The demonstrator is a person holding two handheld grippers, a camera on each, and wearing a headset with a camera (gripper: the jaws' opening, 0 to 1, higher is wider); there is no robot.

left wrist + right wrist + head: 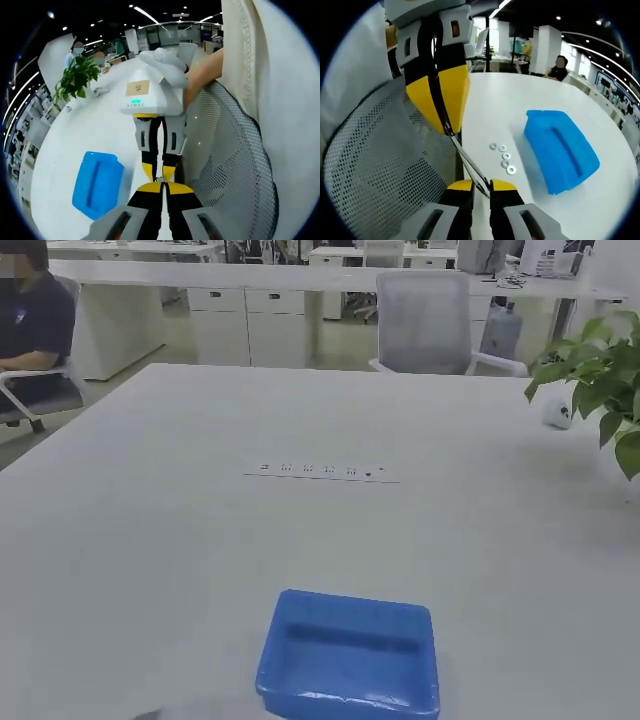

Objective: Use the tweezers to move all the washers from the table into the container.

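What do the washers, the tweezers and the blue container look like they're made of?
The washers look like metal: pale silvery rings with a slight shine. The tweezers are probably steel: thin grey strips. The blue container seems moulded plastic: uniform matte colour, rounded corners.

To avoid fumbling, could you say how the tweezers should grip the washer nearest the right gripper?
Probably pinch the small silver metal washer across its ring, one tip through the hole, coming from above: it lies flat on the white table.
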